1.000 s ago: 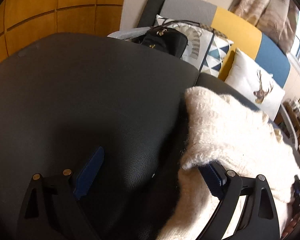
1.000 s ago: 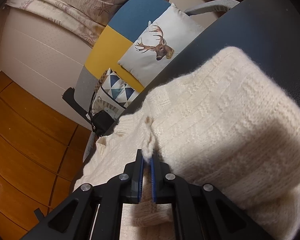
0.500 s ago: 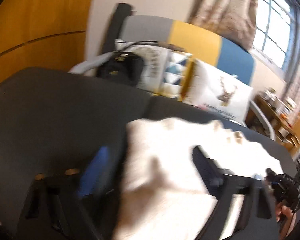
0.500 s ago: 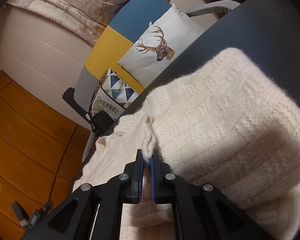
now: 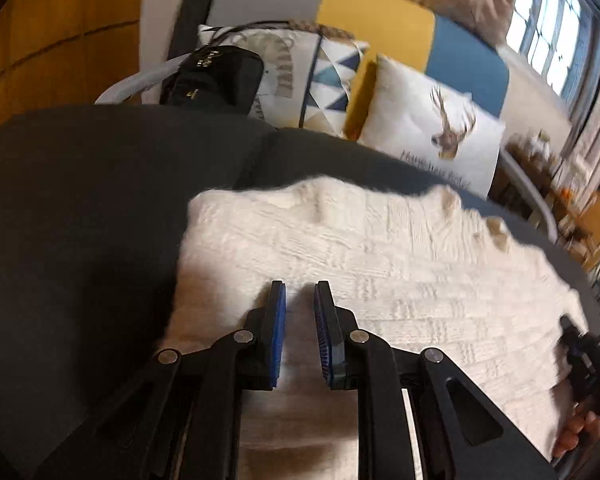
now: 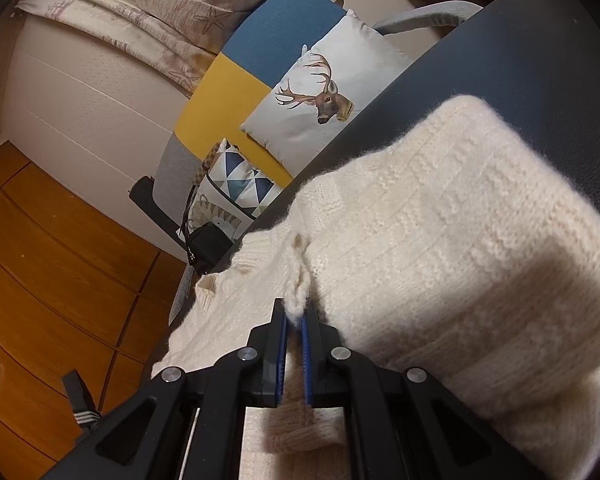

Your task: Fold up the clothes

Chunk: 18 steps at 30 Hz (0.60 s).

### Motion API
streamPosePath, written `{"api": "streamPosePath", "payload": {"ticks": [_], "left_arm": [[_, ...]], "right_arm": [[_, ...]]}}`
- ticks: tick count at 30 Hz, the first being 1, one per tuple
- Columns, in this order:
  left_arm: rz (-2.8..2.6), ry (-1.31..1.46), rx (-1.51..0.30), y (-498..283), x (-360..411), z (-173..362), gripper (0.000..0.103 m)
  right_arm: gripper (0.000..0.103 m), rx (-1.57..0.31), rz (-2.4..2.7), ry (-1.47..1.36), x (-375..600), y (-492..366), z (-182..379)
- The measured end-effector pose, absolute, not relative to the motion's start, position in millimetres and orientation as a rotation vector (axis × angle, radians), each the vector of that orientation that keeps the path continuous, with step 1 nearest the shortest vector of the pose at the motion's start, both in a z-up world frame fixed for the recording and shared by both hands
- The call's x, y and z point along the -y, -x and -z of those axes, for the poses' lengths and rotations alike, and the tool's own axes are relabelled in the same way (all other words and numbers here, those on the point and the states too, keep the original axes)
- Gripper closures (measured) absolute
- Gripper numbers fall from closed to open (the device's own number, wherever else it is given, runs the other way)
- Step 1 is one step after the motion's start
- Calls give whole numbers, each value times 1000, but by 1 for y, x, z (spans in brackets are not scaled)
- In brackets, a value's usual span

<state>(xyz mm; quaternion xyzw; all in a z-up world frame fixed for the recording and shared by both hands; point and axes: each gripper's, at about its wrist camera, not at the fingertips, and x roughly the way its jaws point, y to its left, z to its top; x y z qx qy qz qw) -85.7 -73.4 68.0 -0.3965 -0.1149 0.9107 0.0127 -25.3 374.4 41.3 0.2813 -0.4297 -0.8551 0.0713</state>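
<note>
A cream knitted sweater (image 5: 380,248) lies partly folded on a dark leather surface (image 5: 80,200). My left gripper (image 5: 300,286) sits over the sweater's near left part. Its jaws are closing and stand narrow, with a ridge of knit pinched between the blue pads. My right gripper (image 6: 294,304) is shut on an edge of the sweater (image 6: 440,216), and a tuft of knit sticks out past its tips. A folded-over thick layer bulges to its right. In the left wrist view the right gripper (image 5: 584,352) shows at the far right, held by a hand (image 5: 576,432).
Behind the leather surface (image 6: 520,60) stands a grey, yellow and blue sofa back (image 5: 380,20) with a deer pillow (image 5: 432,128), a triangle-pattern pillow (image 5: 324,76) and a black bag (image 5: 216,76). Wood panelling (image 6: 60,260) is at the left, a cluttered shelf (image 5: 580,208) at the right.
My left gripper moved from the sweater's left edge onto the sweater, and its jaws went from wide open to narrow on the knit. The right gripper kept still, still shut.
</note>
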Motion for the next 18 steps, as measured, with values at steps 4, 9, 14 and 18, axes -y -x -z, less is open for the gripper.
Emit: {"api": "streamPosePath", "payload": {"ticks": [4,9,14,18], "left_arm": [[-2833,1196,494,74,92,-66,86],[-2796,1152,601,69,101,-62,86],[-2822,1144,555,69,96,-62,86],[-2808,1134,584,69,99,-60,86]], "right_arm": [[99,1279,2576,-859,-373,27,-42],[99,1268,2583,-872,-374,28,-42],[99,1254,2585,-912,-375,31,-43],[94,1100,2609,-1089,-369,40,-58]]}}
